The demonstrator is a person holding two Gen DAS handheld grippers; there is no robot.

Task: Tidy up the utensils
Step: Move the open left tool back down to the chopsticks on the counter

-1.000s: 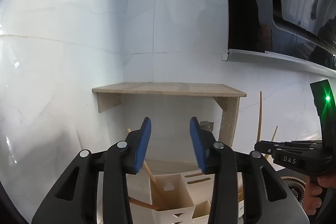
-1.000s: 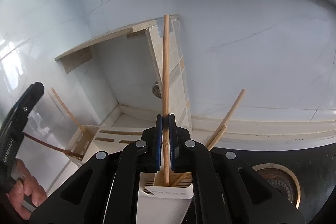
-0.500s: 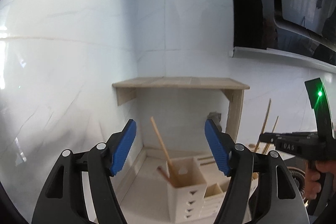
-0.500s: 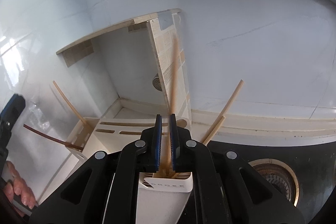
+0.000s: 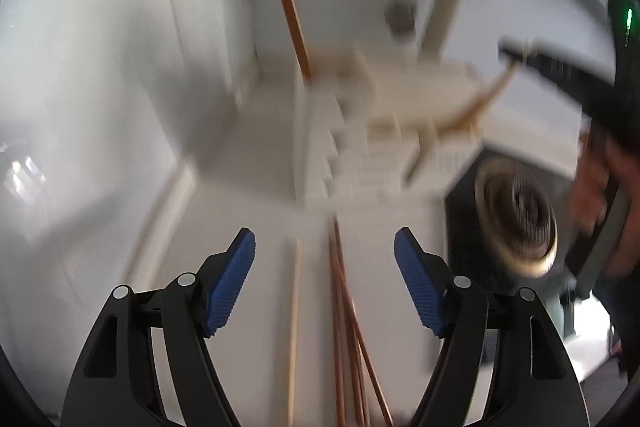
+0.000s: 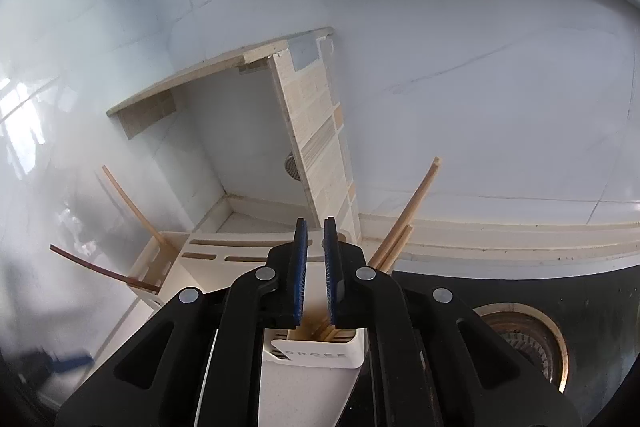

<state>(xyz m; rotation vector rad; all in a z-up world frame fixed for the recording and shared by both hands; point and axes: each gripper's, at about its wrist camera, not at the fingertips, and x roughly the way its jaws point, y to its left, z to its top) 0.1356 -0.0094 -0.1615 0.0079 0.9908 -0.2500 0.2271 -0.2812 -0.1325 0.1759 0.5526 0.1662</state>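
chopsticks [image 5: 344, 327] lie below left tongs [image 5: 325, 283] (parted wide) — untouched.

A home kitchen, it seems. White tiled walls [image 6: 460, 87] meet a pale counter [image 6: 520, 231], beside a black sink with a brass drain [image 6: 524, 339]. A cream utensil holder [image 6: 320, 351] stands under a wooden shelf [image 6: 208, 71].

Glossy wall tiles [image 6: 460, 75], wooden chopsticks [image 6: 404, 215]
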